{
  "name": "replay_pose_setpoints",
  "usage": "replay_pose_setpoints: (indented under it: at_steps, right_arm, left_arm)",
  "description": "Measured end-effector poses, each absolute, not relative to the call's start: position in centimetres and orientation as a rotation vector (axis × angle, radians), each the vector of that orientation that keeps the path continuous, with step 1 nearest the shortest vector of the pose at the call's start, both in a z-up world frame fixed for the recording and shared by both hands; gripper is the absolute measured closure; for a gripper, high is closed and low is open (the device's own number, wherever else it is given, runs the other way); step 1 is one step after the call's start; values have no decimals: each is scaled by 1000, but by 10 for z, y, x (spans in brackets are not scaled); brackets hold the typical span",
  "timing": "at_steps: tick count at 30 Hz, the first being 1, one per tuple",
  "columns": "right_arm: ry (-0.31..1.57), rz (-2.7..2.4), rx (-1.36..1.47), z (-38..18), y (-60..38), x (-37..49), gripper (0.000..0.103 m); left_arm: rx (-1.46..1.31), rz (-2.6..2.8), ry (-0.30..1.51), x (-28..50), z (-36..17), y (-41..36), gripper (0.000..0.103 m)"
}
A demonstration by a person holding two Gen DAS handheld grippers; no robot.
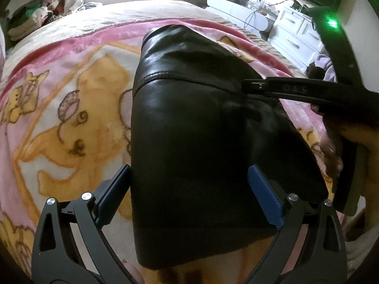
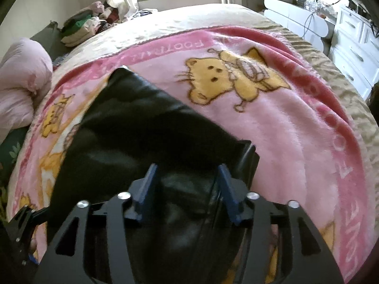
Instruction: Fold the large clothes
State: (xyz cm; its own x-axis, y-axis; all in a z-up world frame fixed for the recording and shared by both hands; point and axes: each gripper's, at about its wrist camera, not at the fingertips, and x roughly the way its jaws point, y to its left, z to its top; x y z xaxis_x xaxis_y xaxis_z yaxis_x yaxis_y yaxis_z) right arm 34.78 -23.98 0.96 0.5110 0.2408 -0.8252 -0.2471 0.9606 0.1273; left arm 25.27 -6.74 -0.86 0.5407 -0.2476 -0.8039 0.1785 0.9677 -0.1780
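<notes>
Here:
- Black leather garment [image 1: 189, 156]: folded, lying on the pink cat-print blanket [image 2: 296, 123] on the bed [image 2: 213, 16].
- Left gripper [image 1: 189, 196]: fingers wide, straddling the garment's near end, not pinching it.
- Right gripper [image 2: 187, 191]: fingers partly spread above the garment's edge, pads clear.
- Pile of clothes [image 2: 80, 28]: at ten o'clock.

One folded black leather garment [image 1: 189, 142], one pink fleece blanket with yellow cartoon cats [image 2: 272, 123], one beige bedspread [image 2: 189, 19], two black blue-padded grippers, left [image 1: 189, 196] and right [image 2: 187, 189].
</notes>
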Motion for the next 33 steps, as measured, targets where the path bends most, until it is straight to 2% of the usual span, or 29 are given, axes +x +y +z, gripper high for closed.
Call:
replay_pose_setpoints:
  at_steps: [5, 11, 14, 17, 21, 24, 33]
  right_arm:
    - [1019, 308, -39, 11, -242, 323, 44]
    - [1045, 334, 108, -14, -265, 312, 43]
    - [1011, 345, 105, -8, -265, 308, 43]
    - [967, 343, 97, 9, -269, 295, 38]
    - [898, 337, 100, 29, -276, 275, 13]
    - [847, 339, 90, 45, -279, 255, 7]
    - [733, 346, 72, 76, -282, 194, 5]
  left_arm:
    - [-65, -250, 961, 241, -3, -65, 12]
    - [-78, -248, 978, 236, -7, -63, 12]
    - [-68, -239, 958, 229, 2, -63, 12]
    - [-53, -230, 944, 223, 11, -62, 10]
    - [-51, -224, 936, 214, 21, -61, 9]
    - [-41, -213, 928, 208, 28, -62, 9]
    - [-27, -210, 858, 176, 56, -62, 9]
